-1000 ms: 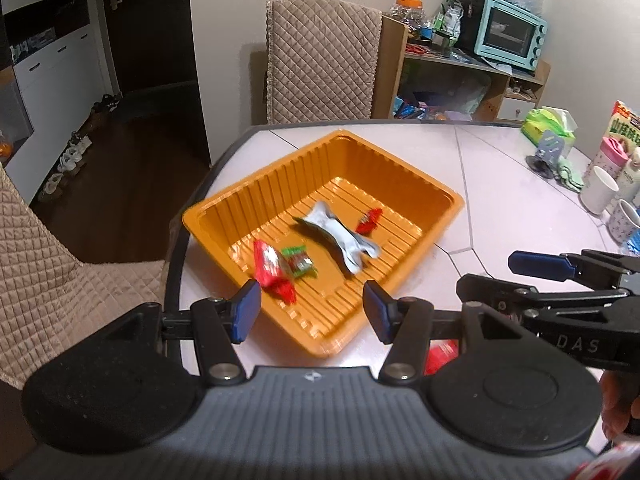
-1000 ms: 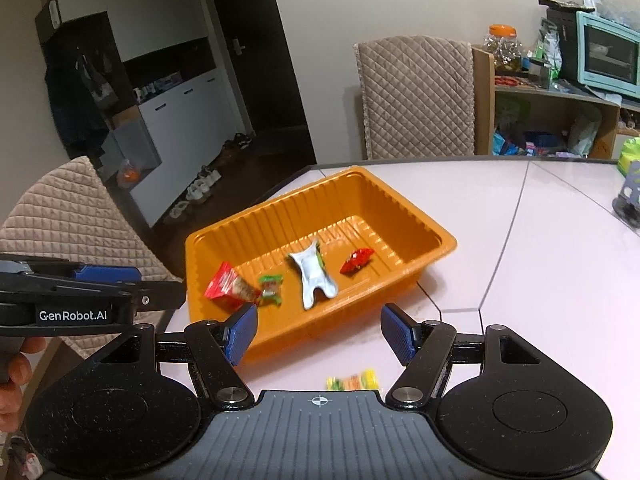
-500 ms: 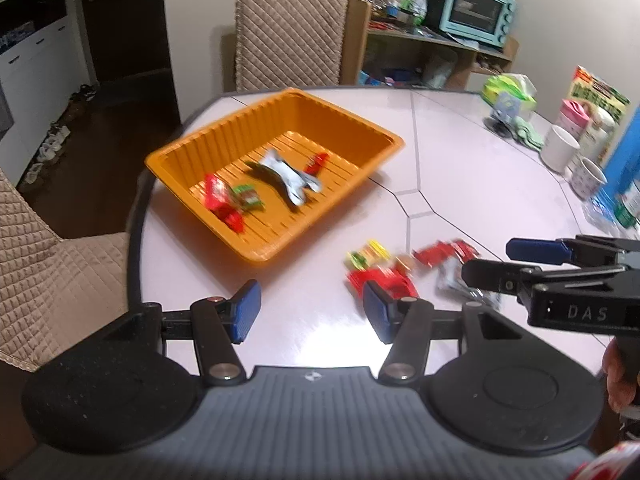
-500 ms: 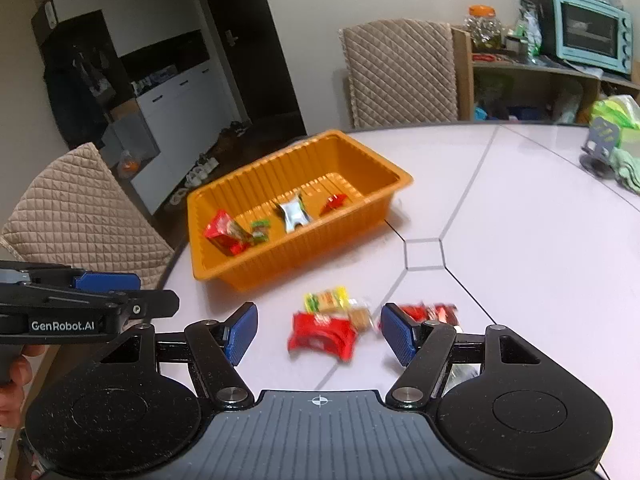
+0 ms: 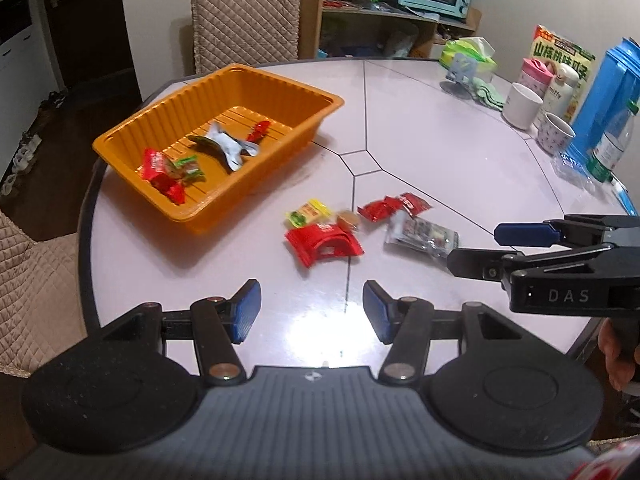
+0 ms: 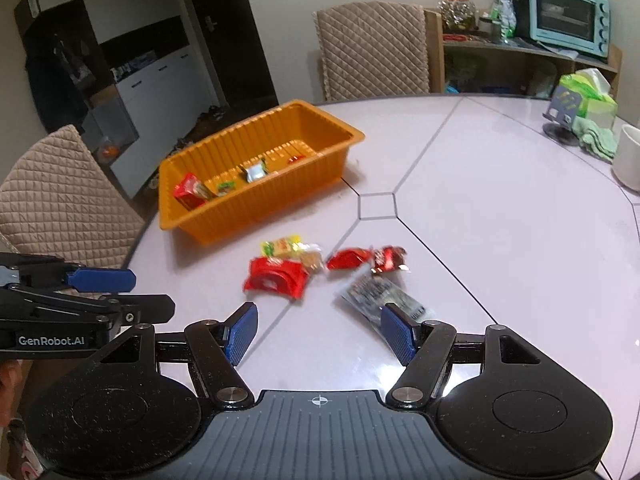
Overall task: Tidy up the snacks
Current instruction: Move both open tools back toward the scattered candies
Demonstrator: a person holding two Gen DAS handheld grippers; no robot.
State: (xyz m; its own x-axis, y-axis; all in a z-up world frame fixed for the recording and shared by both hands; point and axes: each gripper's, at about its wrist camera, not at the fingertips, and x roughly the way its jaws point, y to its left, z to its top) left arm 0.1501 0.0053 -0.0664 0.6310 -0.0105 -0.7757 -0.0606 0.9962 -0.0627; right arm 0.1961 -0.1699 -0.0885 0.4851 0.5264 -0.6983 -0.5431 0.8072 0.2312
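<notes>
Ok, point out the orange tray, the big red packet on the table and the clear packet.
orange tray [image 5: 182, 216]: left wrist view, near outer wall.
big red packet [image 5: 323, 243]: left wrist view, its middle.
clear packet [image 5: 420, 235]: left wrist view, its middle.

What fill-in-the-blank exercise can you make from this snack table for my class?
1. The tray is coloured ____.
2. The silver packet lies ____ the tray.
3. The big red packet lies on the ____, outside the tray.
4. Both hand-held grippers, left and right, hold ____.

Missing words: orange; inside; table; nothing
</notes>
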